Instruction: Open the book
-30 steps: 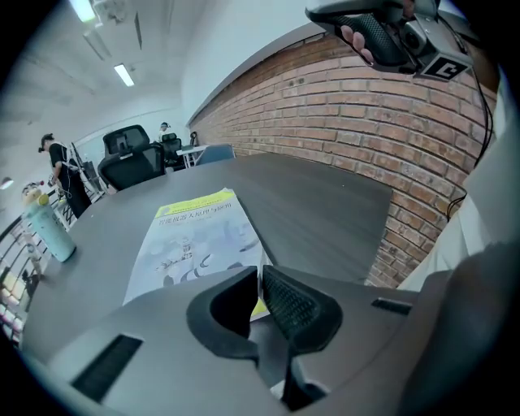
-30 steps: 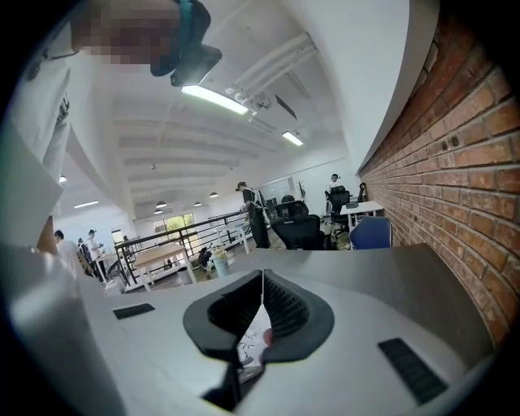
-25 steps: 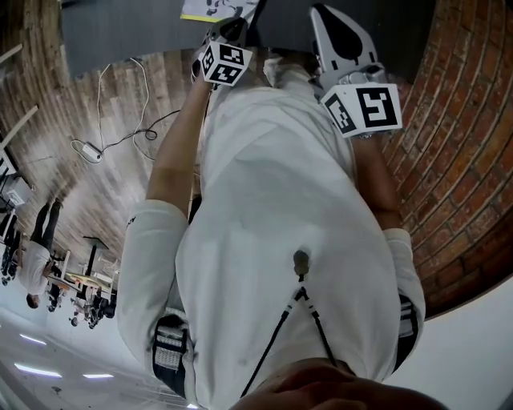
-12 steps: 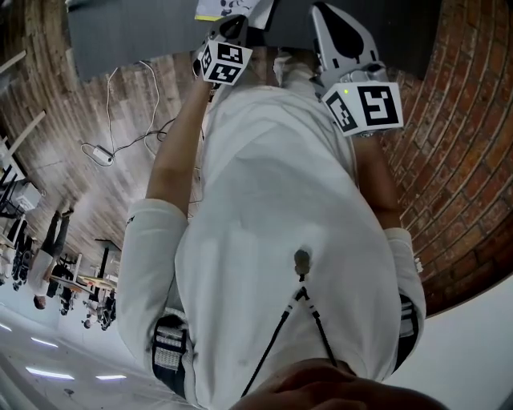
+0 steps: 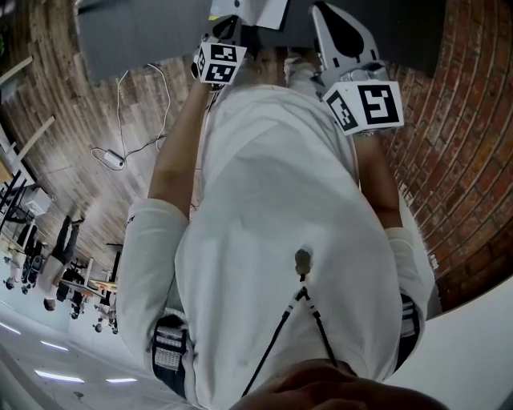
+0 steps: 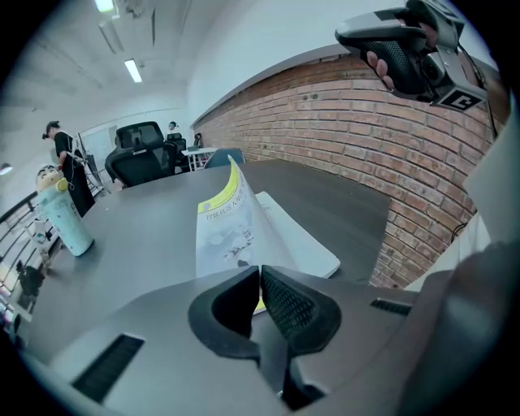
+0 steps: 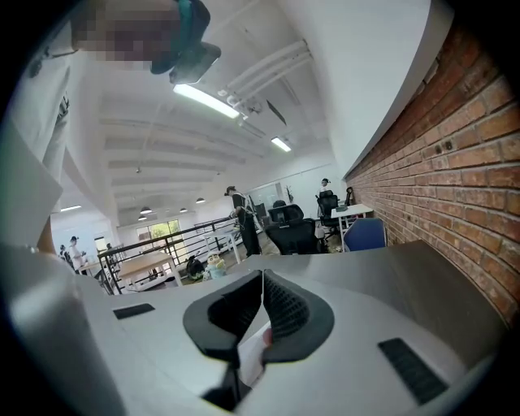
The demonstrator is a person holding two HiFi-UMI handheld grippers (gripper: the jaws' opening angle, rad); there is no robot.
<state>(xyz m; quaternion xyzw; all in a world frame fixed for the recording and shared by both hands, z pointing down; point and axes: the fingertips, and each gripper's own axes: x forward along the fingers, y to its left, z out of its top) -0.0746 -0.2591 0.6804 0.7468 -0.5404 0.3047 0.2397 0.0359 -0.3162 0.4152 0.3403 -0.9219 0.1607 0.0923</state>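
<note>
The book [image 6: 296,234] lies on the grey table [image 6: 138,244], its yellow and white cover [image 6: 223,223] lifted upright off the white pages. My left gripper [image 6: 260,280] is shut on the cover's near edge. In the head view the book [image 5: 258,10] shows at the top edge, just past the left gripper [image 5: 231,24]. My right gripper [image 7: 262,305] is shut with a white slip of paper [image 7: 250,353] between its jaws. It hangs in the air to the right of the book [image 6: 402,57] [image 5: 325,20], apart from it.
A teal bottle [image 6: 63,215] stands on the table's far left. Black office chairs [image 6: 142,150] sit behind the table. A brick wall [image 6: 390,138] runs along the right side. Cables [image 5: 128,120] lie on the wooden floor.
The left gripper has moved up a little and the cover has risen with it; in the head view the yellow front has turned out of sight. The right gripper stays put.
</note>
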